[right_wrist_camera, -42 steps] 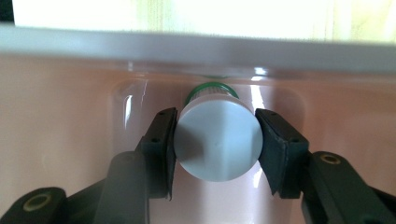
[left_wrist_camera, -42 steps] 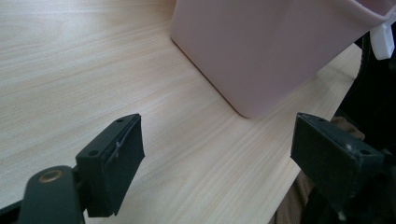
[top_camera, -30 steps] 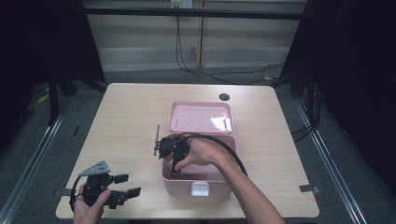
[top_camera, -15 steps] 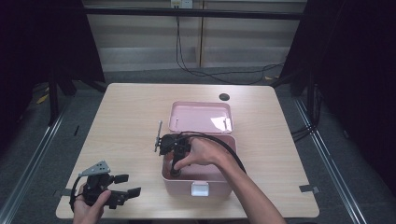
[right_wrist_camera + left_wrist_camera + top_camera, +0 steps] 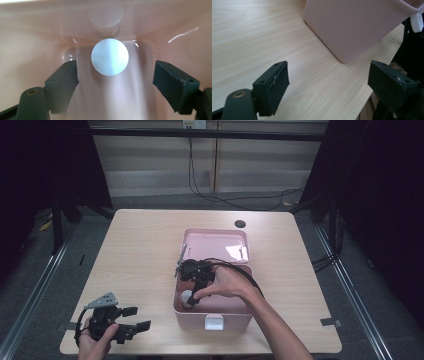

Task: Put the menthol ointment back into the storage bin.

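Our right gripper (image 5: 115,75) hangs inside the pink box (image 5: 212,312), fingers (image 5: 62,83) just opened wide, nothing pinched. White ball (image 5: 110,60) sits on box floor just beyond the fingertips, centred btw them, touching neither. Our left gripper (image 5: 329,82) rests low over the desk (image 5: 140,250), fingers spread & empty, box corner just ahead.

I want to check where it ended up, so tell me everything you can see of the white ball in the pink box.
The white ball is a small, plain, smooth sphere, matte like plastic, with no markings visible. It lies on the floor of the pink box near a rounded corner, its faint reflection on the glossy wall behind. The right tool has just been opening; its jaws stand wide on either side, and neither pad touches the ball. In the high view it sits at the box's left end.
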{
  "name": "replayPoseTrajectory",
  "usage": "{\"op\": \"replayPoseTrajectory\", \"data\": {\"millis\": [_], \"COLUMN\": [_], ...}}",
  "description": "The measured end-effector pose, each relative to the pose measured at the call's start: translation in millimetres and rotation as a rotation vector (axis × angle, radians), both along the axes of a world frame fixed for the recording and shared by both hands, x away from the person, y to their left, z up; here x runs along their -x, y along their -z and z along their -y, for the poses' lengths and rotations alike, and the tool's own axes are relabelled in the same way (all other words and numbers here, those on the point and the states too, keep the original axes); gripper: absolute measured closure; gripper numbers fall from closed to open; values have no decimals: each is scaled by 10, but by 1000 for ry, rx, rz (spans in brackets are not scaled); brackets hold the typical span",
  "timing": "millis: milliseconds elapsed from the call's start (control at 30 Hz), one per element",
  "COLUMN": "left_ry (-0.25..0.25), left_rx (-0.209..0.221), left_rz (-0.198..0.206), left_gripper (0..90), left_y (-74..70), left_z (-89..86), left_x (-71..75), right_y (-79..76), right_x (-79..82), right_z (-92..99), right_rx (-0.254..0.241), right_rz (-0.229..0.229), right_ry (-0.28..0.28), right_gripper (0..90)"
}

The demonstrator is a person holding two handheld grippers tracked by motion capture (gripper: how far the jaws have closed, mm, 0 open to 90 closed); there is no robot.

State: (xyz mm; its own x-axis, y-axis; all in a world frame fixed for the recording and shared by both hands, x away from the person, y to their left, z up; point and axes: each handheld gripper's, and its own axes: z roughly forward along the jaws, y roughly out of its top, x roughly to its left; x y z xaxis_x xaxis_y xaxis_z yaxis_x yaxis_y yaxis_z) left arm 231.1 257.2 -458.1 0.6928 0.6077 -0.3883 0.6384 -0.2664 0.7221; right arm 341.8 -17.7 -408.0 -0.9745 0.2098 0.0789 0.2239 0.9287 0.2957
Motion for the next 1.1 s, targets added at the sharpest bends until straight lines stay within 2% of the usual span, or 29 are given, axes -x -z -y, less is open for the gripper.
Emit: {"op": "replayPoseTrajectory", "data": {"millis": [100,200,300,400,533,767,867,1100], "left_ry": [1,0,0,-2,-5,-3,-4,-6], "left_rx": [-4,0,-4,-4,-6,-9,-4,-5], "left_rz": [0,-1,0,0,1,0,1,2], "left_gripper": [169,170,170,169,170,170,169,170], "left_y": [1,0,0,-2,-2,-1,-1,-3], "left_z": [1,1,0,0,-1,0,-2,-3], "left_x": [1,2,1,2,1,0,0,2], "right_y": [-63,-87,-123,-145,-197,-283,-299,-315], "right_x": [22,41,63,61,92,161,197,297], "right_z": [94,141,224,320,466,673,767,994], "right_rx": [-41,-44,-71,-78,-127,-185,-238,-313], "right_rz": [2,11,15,4,9,39,65,133], "right_ry": [22,29,47,88,115,161,178,259], "right_gripper": [211,211,226,223,226,235,250,223]}}
